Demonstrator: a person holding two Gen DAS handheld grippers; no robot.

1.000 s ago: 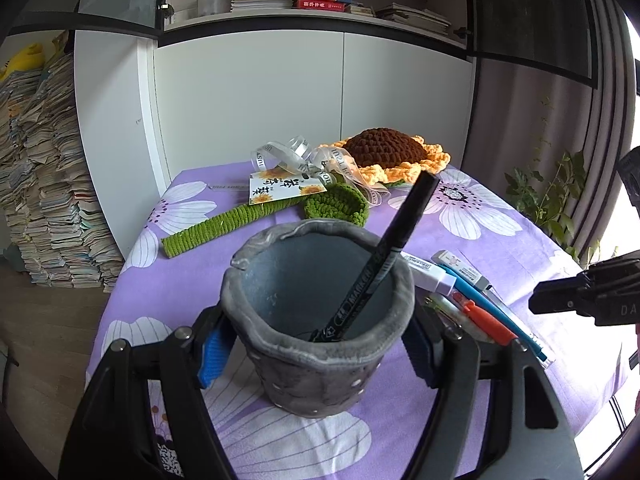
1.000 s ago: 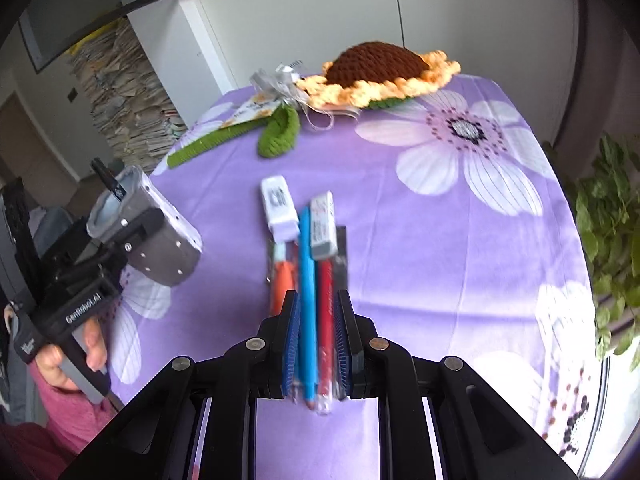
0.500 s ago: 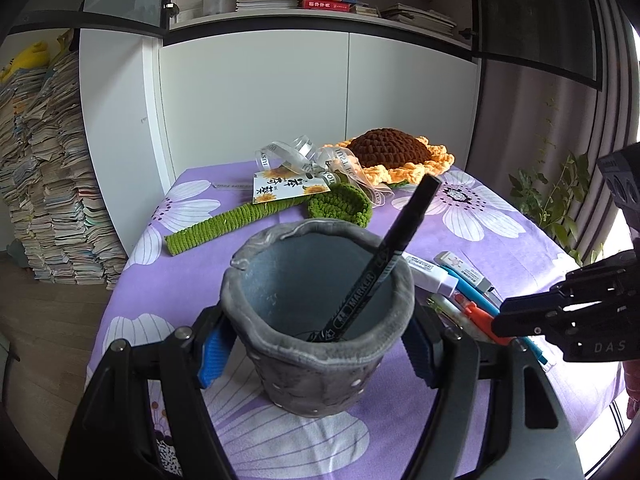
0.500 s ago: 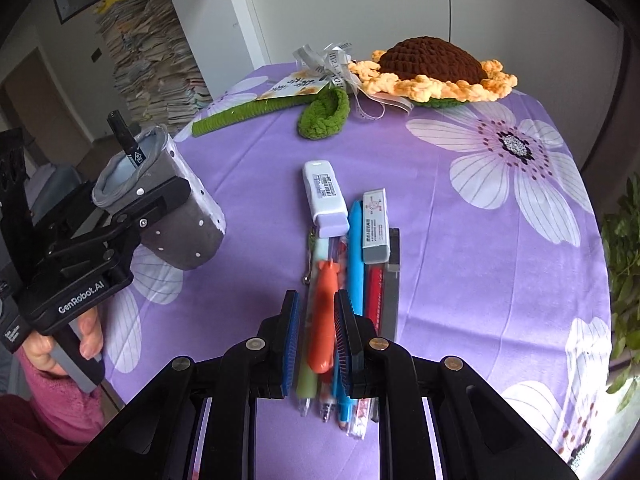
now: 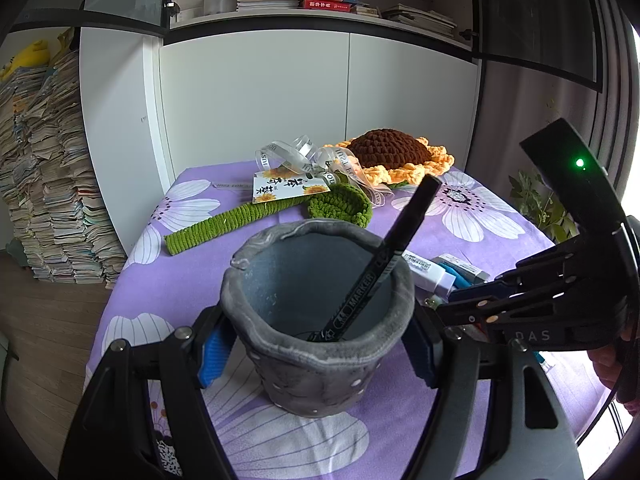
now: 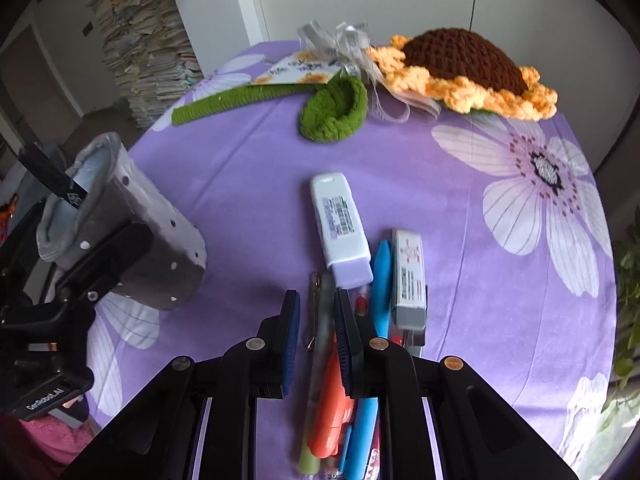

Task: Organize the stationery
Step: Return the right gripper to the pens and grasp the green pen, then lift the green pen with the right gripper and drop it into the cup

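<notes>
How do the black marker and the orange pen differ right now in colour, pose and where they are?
The black marker stands tilted inside the grey pen holder, leaning on its rim; the orange pen lies flat on the purple tablecloth among other pens. The marker is slim and black with white lettering; the orange pen is thicker and plain. Both are writing tools.

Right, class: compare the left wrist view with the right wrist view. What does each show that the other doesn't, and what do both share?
Only the left wrist view: the shelf of books above the white cupboards, and the pen holder's inside, where the black marker leans.

Only the right wrist view: the full row of pens lying on the cloth, including the orange pen and the blue pen, with the right claw narrowly open over them.

Both: the grey pen holder gripped by the left claw, the crocheted sunflower, the green crochet stem and the purple flowered tablecloth.
</notes>
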